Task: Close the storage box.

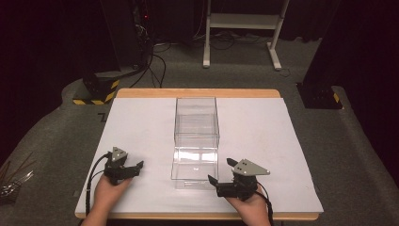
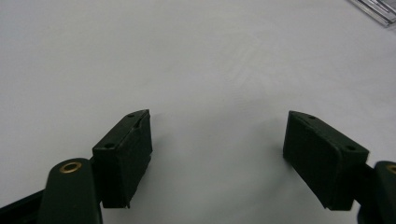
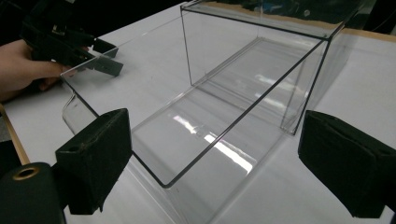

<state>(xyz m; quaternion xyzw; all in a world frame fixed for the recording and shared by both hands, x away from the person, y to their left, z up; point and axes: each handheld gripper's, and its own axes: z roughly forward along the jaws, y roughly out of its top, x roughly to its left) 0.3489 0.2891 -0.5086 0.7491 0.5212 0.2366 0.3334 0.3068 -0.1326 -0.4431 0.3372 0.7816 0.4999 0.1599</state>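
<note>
My left tongs (image 1: 134,168) and right tongs (image 1: 221,171) gape empty; the clear box (image 1: 196,141) between them looks rigid, slick, brittle, so I'd pinch its thin wall.

No readable text or labels, a partly hidden dark mark on the white table sheet (image 1: 141,127), illegible

We see a clear, glossy plastic box (image 1: 196,141) with smooth walls that catch glare. Beneath it we find a matt white sheet (image 1: 141,127) over a table (image 1: 197,92) edged in pale wood. Our right gripper (image 3: 215,172) has matt black, slightly rough pads (image 3: 100,154) and a brass-coloured rivet.
</note>
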